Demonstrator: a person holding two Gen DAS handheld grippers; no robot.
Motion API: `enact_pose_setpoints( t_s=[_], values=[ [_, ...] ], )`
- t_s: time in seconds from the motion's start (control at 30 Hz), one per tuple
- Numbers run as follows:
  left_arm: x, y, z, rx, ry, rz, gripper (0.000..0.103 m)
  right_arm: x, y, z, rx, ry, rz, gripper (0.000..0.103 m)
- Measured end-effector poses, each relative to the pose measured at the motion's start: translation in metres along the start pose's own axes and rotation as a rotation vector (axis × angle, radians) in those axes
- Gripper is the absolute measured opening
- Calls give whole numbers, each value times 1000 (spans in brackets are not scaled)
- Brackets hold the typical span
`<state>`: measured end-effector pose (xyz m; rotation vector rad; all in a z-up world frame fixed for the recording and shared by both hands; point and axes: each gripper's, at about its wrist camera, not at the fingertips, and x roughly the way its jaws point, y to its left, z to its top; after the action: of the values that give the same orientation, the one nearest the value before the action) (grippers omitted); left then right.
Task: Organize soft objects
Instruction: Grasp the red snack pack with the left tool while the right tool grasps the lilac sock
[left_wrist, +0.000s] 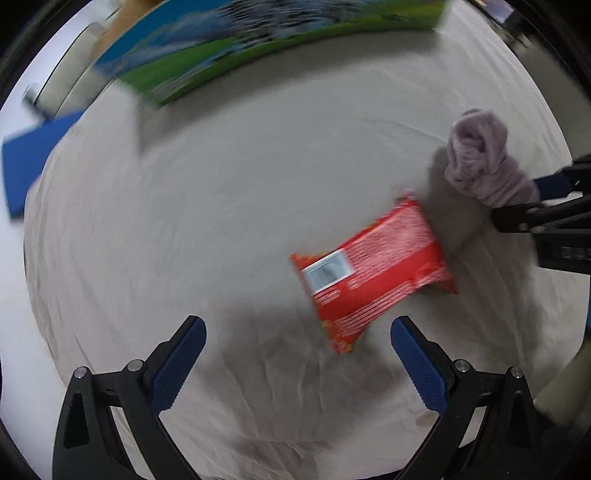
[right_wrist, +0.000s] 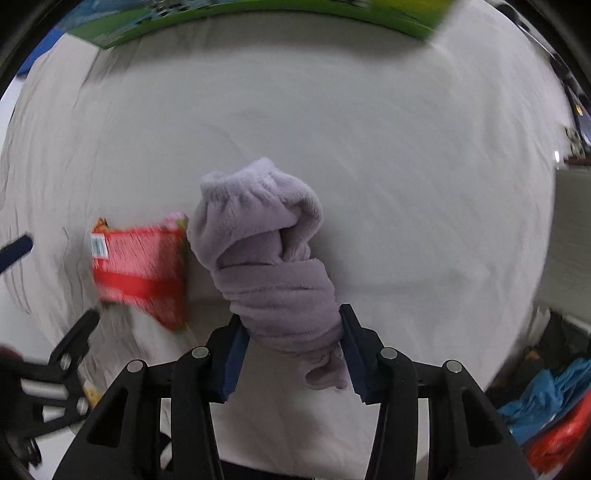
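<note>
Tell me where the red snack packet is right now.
The red snack packet lies flat on the white sheet, ahead of the open left gripper toward its right finger, just left of the purple fleece bundle in the right gripper.

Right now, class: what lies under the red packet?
The red packet rests on the wrinkled beige sheet, ahead of the open left tool. Anything directly beneath it is covered.
</note>
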<state>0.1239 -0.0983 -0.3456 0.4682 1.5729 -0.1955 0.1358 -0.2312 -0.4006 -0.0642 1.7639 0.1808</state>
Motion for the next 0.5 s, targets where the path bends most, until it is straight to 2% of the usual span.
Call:
enact_pose_setpoints(
  t_s=[0.07, 0.13, 0.23, 0.3, 0.4, 0.43, 0.5],
  values=[
    [5, -15, 11, 78, -1, 16, 103, -5, -14, -13, 40, -2, 13, 50],
    [21, -33, 24, 155, 31, 36, 103, -6, -24, -20, 68, 9, 25, 50],
    [41, -51, 37, 200, 70, 42, 102, -3, -35, -30, 103, 28, 33, 51],
    [43, -56, 40, 196, 66, 24, 94, -3, -39, -35, 126, 36, 46, 51],
    [34, -50, 45, 97, 41, -23, 76, -5, -43, -38, 152, 25, 77, 52],
    [32, -43, 48, 40, 44, -48, 72, -4, -44, -39, 158, 26, 80, 53],
    [33, -24, 53, -101, 74, -93, 70, -5, -47, -39, 167, 22, 84, 54]
  ],
)
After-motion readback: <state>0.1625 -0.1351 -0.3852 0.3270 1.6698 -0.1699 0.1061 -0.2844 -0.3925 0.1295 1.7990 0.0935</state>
